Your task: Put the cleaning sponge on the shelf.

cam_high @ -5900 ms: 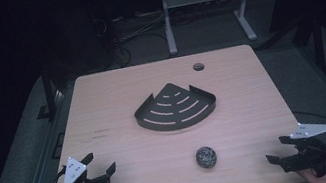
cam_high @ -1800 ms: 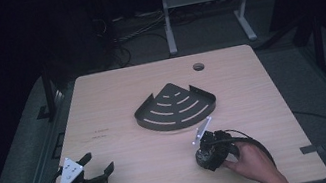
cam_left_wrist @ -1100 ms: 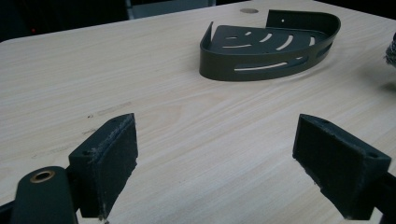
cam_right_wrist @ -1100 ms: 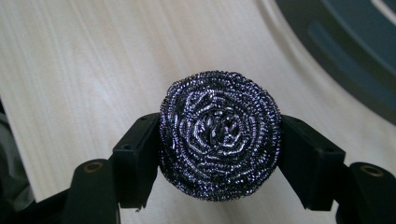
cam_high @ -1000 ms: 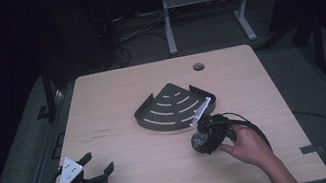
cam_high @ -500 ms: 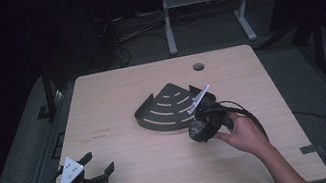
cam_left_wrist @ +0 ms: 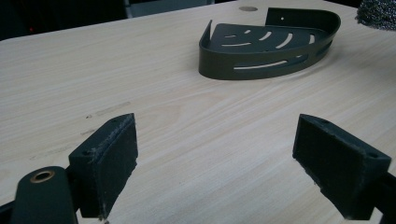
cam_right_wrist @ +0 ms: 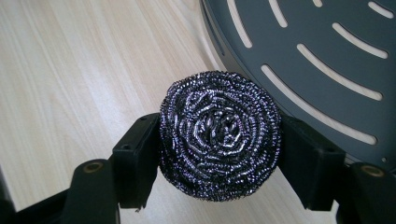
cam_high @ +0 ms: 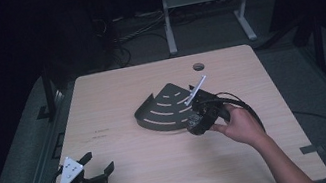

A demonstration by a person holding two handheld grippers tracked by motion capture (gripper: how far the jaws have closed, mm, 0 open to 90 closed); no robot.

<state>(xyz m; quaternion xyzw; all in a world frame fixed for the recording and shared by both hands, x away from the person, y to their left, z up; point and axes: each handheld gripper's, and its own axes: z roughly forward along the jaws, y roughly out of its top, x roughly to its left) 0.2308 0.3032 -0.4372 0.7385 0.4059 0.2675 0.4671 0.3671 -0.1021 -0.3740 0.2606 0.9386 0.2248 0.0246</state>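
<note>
One steel scourer (cam_right_wrist: 219,140) is clenched in the right gripper (cam_high: 200,121) at the rack's (cam_high: 166,108) four-o'clock edge; lowering inside is called for next. The left gripper (cam_high: 94,170) fingers (cam_left_wrist: 109,161) are spread, idle on the desk (cam_high: 139,167).

On the bench (cam_high: 117,104) there is one dark corner rack (cam_high: 166,108) with curved slots in its floor and one round steel scouring pad (cam_right_wrist: 219,135). There are two grippers, the left gripper (cam_high: 95,171) and the right gripper (cam_high: 196,127) (each with two black jaws), and two hands.

Light wooden table (cam_high: 122,129) (pale grain) under a dark slotted corner tray (cam_high: 166,108)
</note>
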